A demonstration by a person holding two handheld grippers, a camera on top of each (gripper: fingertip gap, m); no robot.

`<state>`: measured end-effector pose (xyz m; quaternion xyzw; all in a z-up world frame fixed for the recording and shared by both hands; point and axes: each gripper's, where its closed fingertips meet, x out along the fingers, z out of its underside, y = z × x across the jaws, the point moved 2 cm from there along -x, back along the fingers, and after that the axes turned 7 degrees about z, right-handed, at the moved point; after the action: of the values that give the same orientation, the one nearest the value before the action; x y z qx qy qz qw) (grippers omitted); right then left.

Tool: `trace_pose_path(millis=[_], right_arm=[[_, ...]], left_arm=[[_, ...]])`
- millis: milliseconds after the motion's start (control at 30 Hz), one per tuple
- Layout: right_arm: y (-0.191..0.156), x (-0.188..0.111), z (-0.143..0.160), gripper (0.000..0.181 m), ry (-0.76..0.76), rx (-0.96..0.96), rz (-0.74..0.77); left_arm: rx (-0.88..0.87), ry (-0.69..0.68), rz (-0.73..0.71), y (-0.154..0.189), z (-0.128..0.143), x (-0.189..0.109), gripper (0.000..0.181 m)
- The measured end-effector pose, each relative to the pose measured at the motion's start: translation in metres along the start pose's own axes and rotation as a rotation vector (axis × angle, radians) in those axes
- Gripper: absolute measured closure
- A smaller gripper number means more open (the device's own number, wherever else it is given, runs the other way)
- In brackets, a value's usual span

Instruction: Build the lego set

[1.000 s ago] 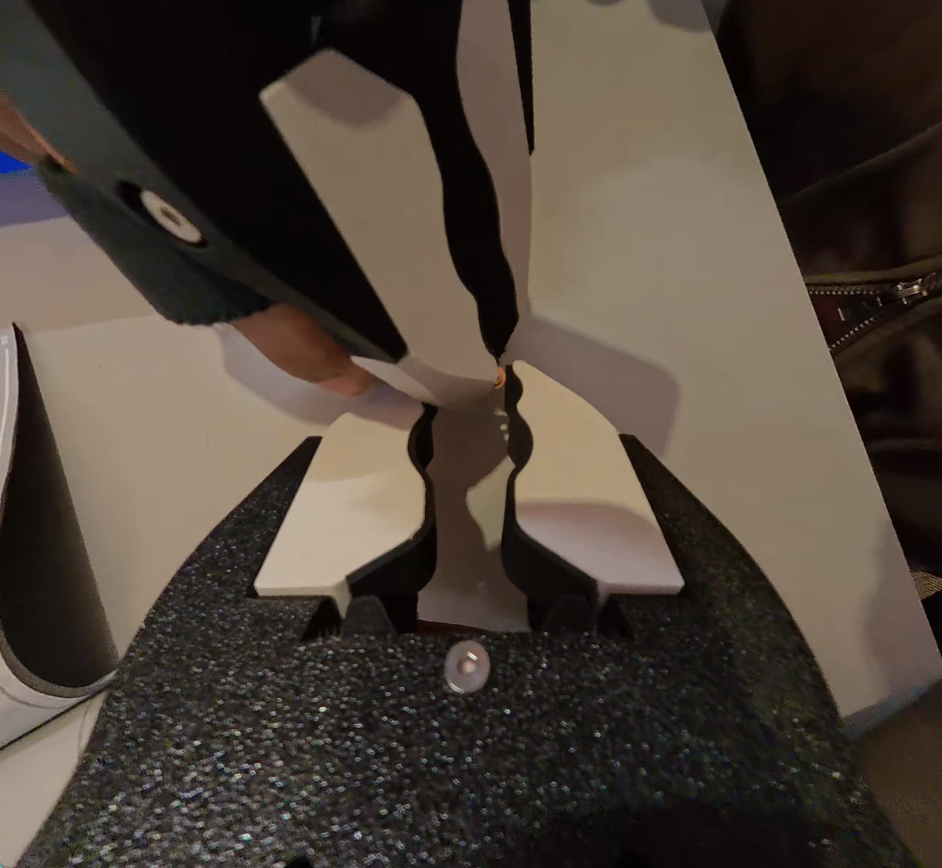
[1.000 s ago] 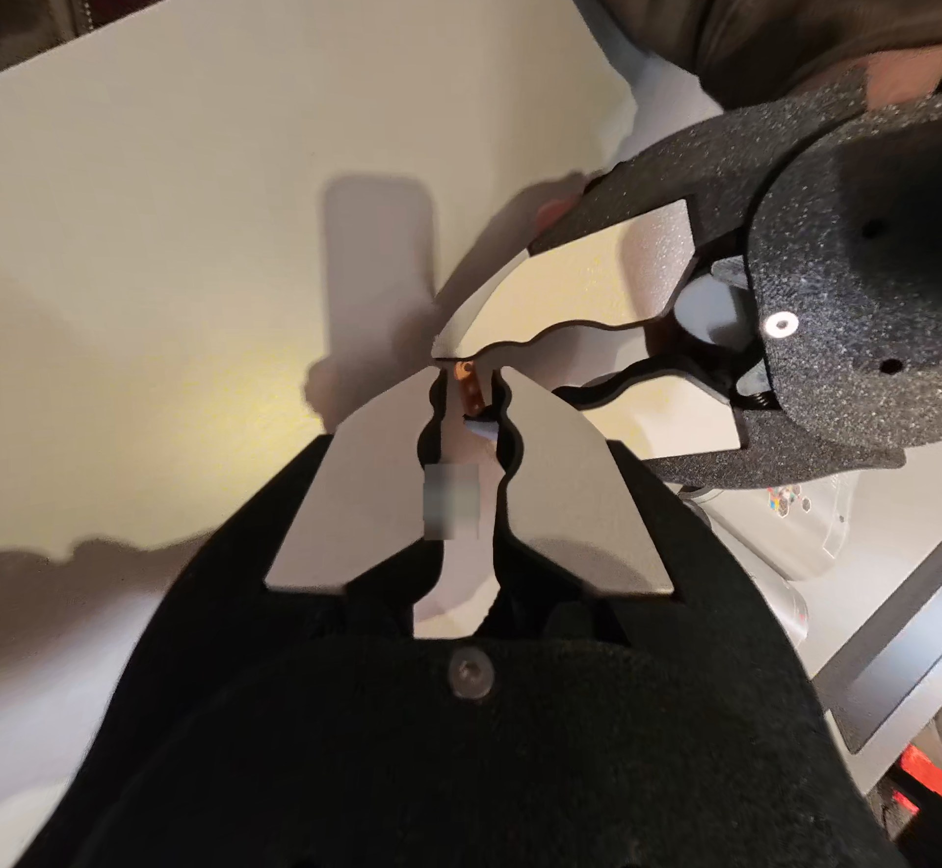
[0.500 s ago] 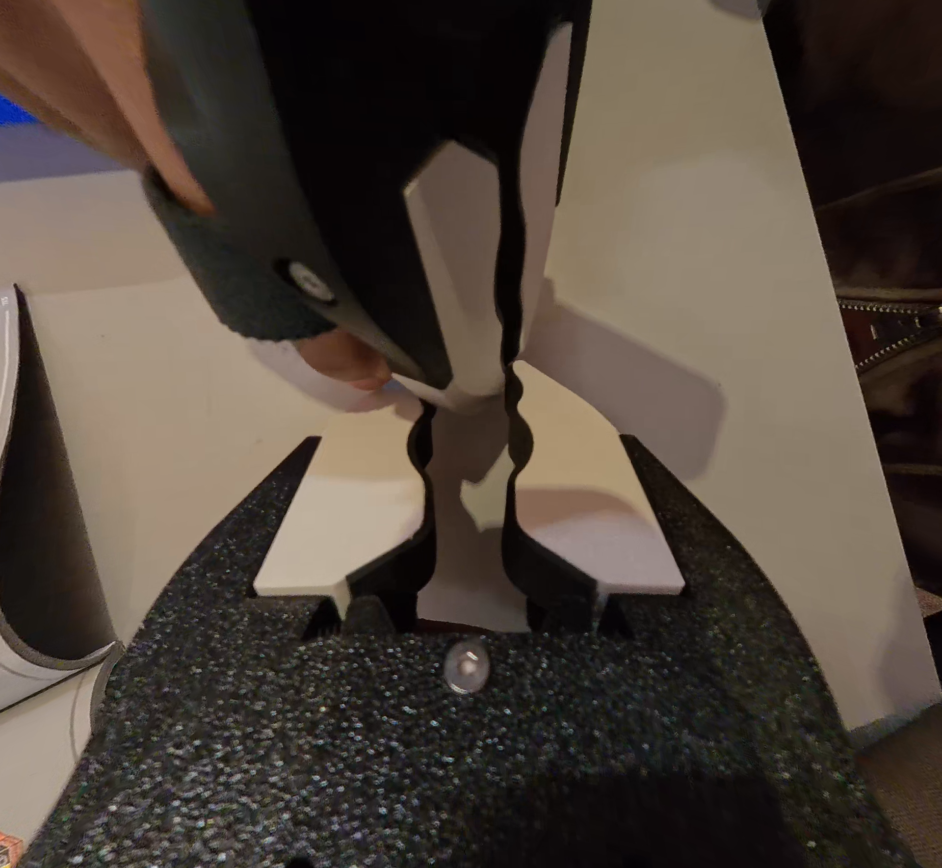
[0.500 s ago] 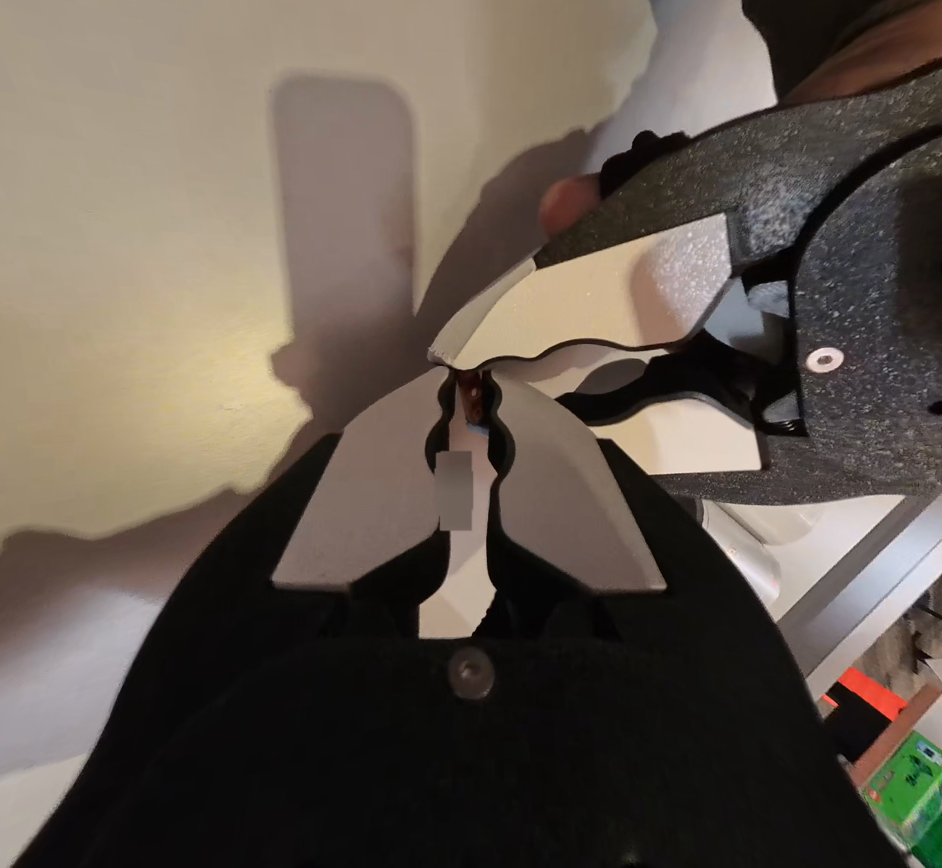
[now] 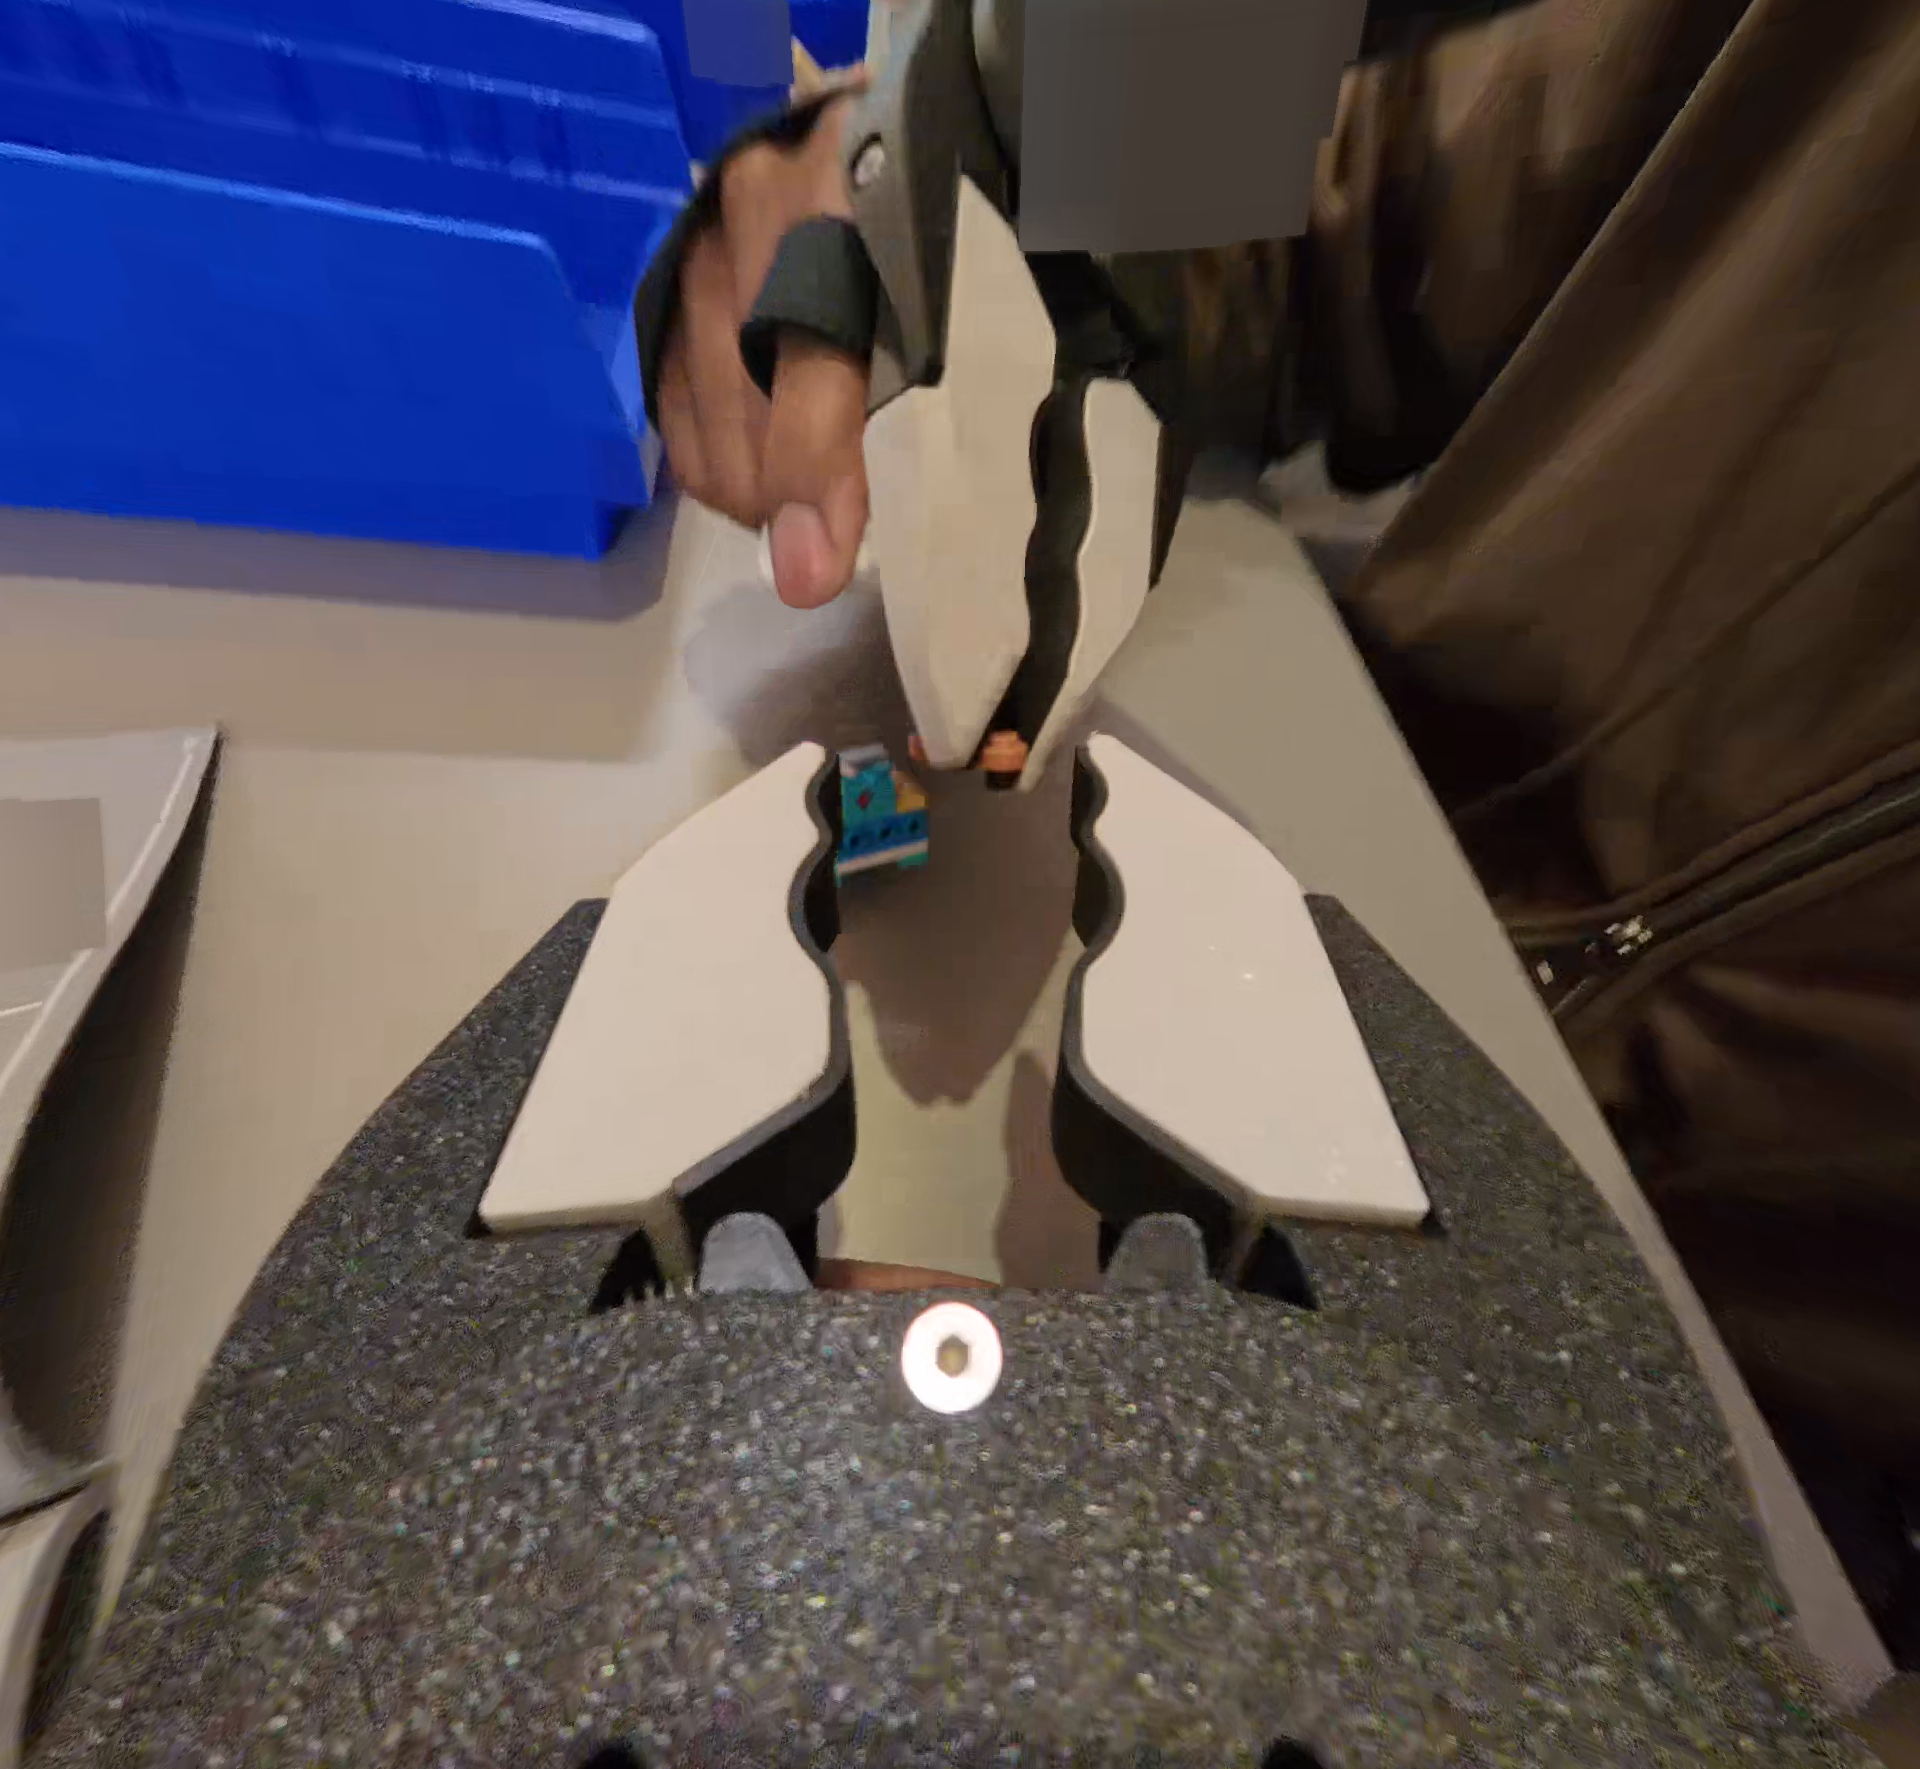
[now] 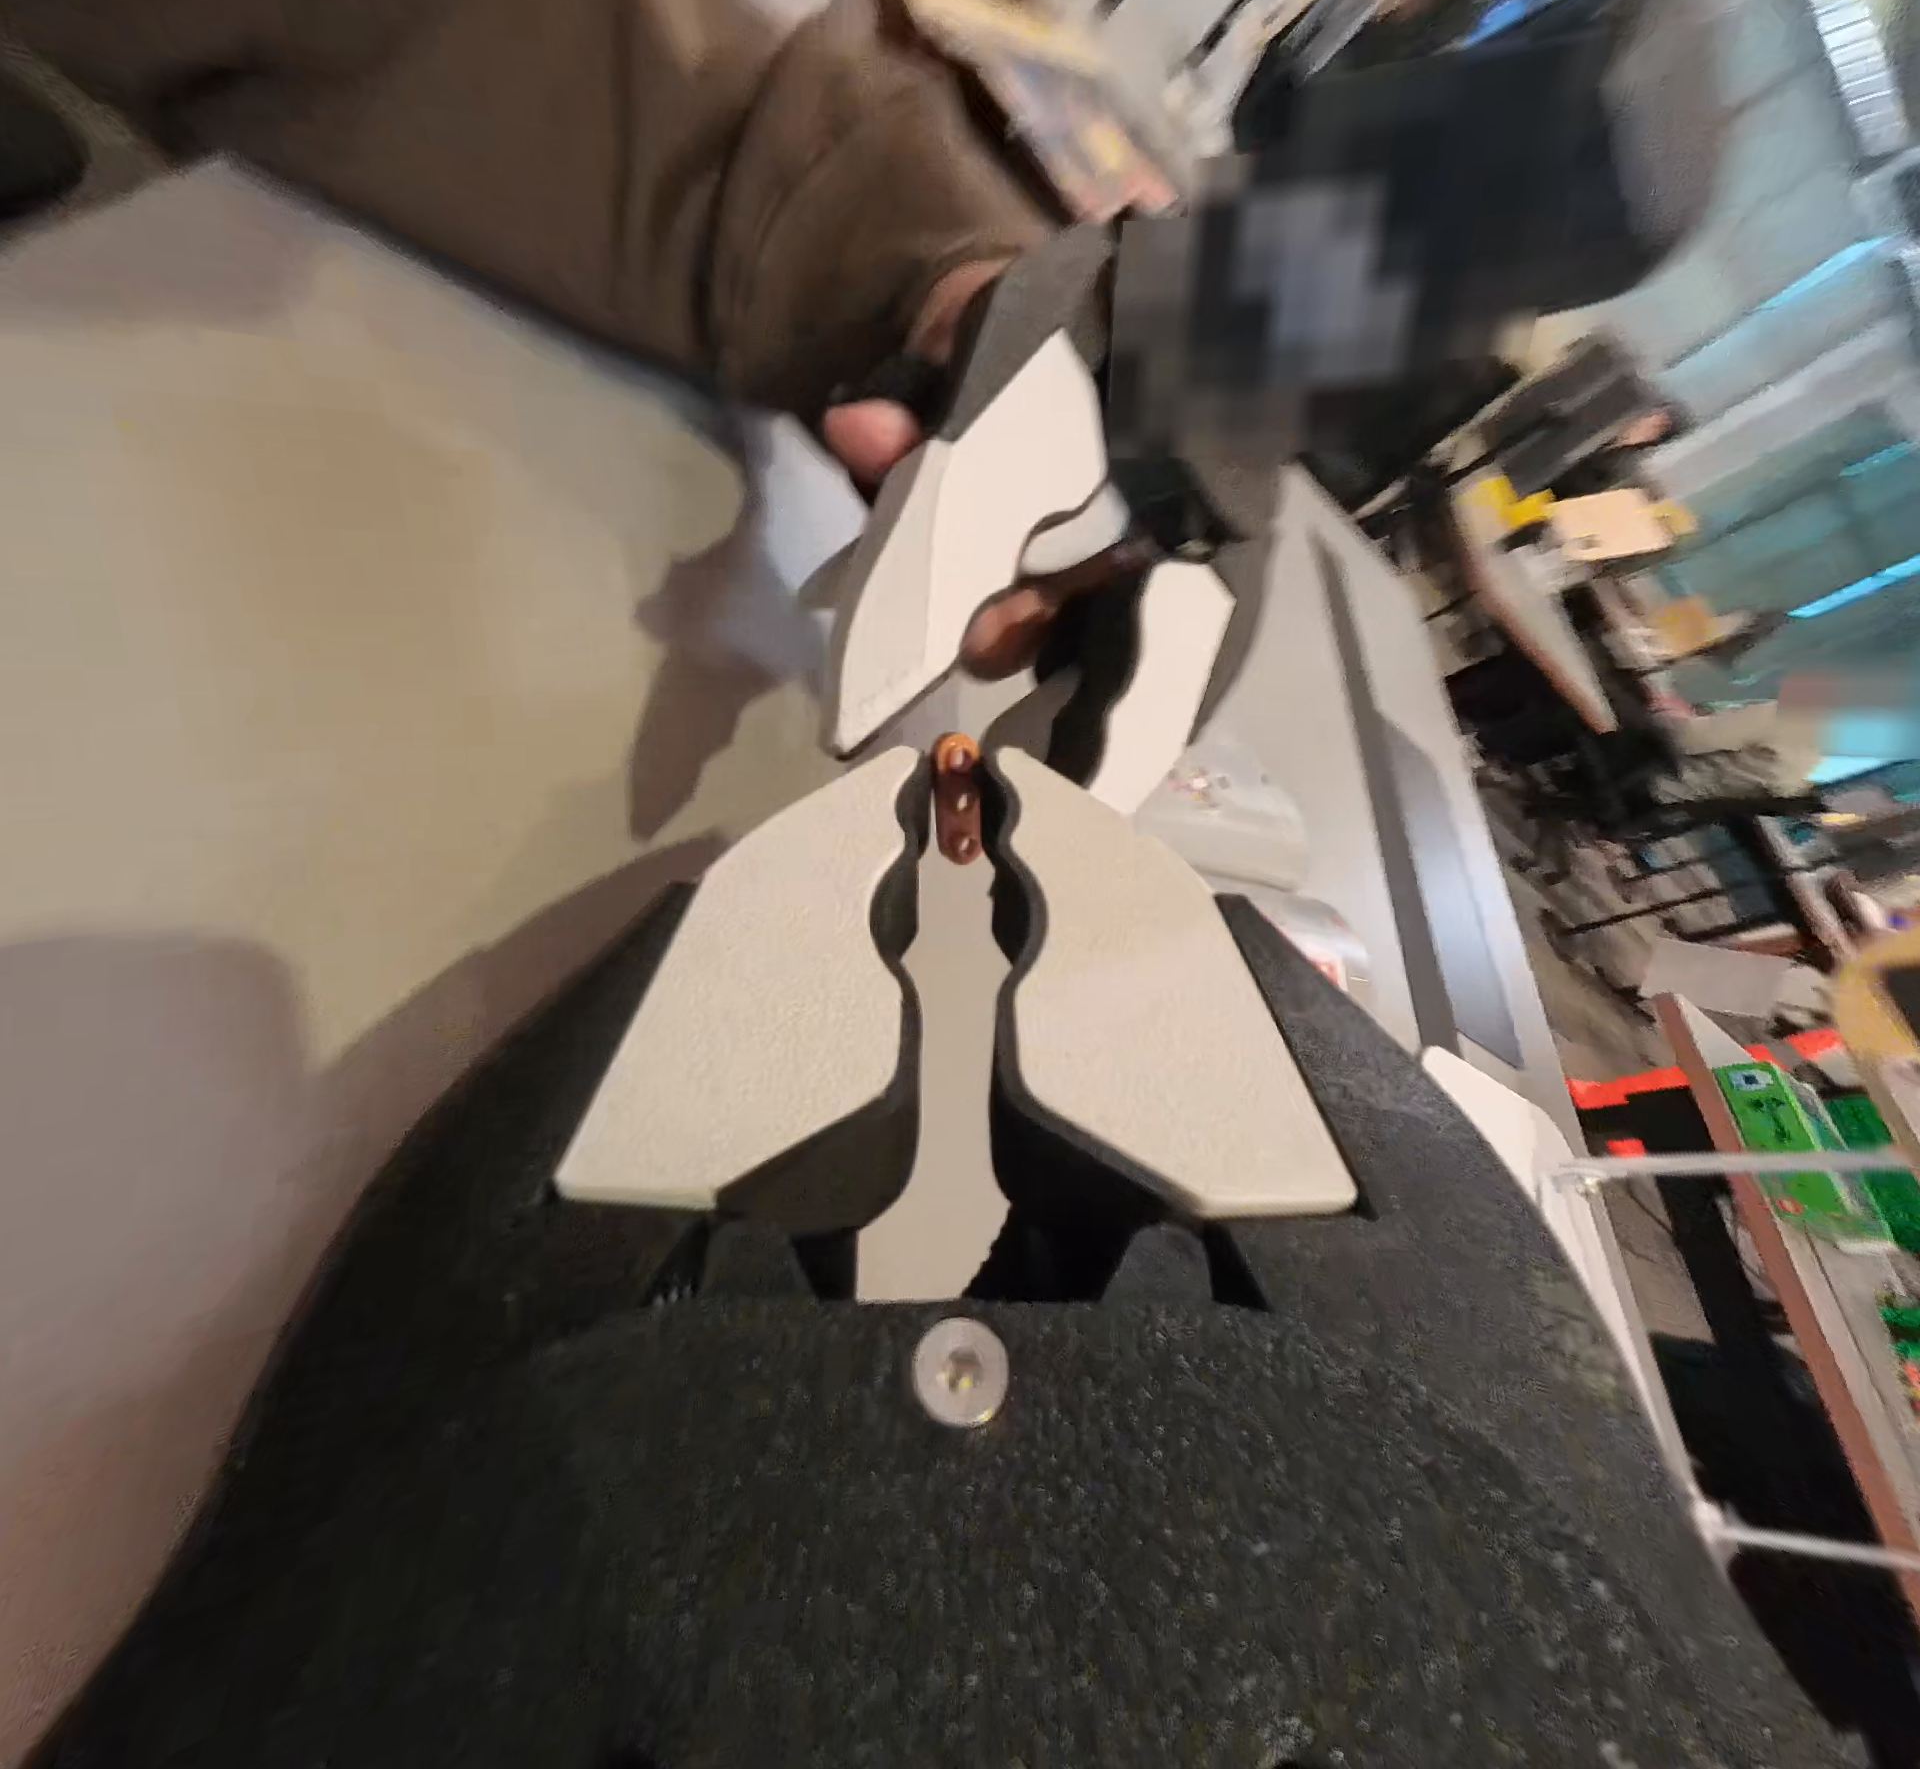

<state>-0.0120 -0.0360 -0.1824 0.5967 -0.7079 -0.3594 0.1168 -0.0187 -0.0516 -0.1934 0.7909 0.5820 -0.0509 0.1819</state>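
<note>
Although the set we are building is plainly far from finished, we can see one small teal assembly (image 5: 878,820) standing on the pale tabletop (image 5: 416,888), well away from the blue storage bins (image 5: 312,265) that fill the far left of the left wrist view. Those bins are the largest things in sight; they face us with their walls, so we cannot tell what lies in them. At the left edge sits a pale tray or box (image 5: 94,888), its contents likewise out of view, and the right wrist view shows a blurred clear container (image 6: 1766,1304) at the far right with green shapes in it. The left gripper (image 5: 951,784) has its fingers spread wide with nothing between them, and the teal assembly shows just beyond its left finger, on the table, not touching it. The right gripper (image 6: 958,763), pointing down toward the table in the left wrist view, has its fingers pinched closed on a small brown plate (image 6: 956,810), a narrow piece with round holes, held at the very tips. We judge that this plate is the next piece to go on, and that nearly all of the build is left to do: the held piece hangs just right of the assembly, near it but apart.
</note>
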Motion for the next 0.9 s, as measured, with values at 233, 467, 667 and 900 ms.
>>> trace_pose_path(millis=[233, 467, 667, 900], right_arm=[[0.014, -0.008, -0.002, 0.173, 0.119, 0.072, 0.237], [0.027, -0.017, -0.006, 0.173, 0.142, 0.035, 0.373], [0.026, -0.018, -0.009, 0.173, 0.147, -0.036, 0.423], [0.027, -0.02, -0.012, 0.173, 0.165, -0.045, 0.441]], left_arm=[[-0.166, 0.238, 0.14, -0.004, -0.014, 0.003, 0.139], [-0.294, 0.399, 0.228, -0.007, -0.027, 0.003, 0.144], [-0.36, 0.473, 0.3, -0.006, -0.033, 0.002, 0.147], [-0.386, 0.524, 0.356, -0.004, -0.036, 0.003, 0.156]])
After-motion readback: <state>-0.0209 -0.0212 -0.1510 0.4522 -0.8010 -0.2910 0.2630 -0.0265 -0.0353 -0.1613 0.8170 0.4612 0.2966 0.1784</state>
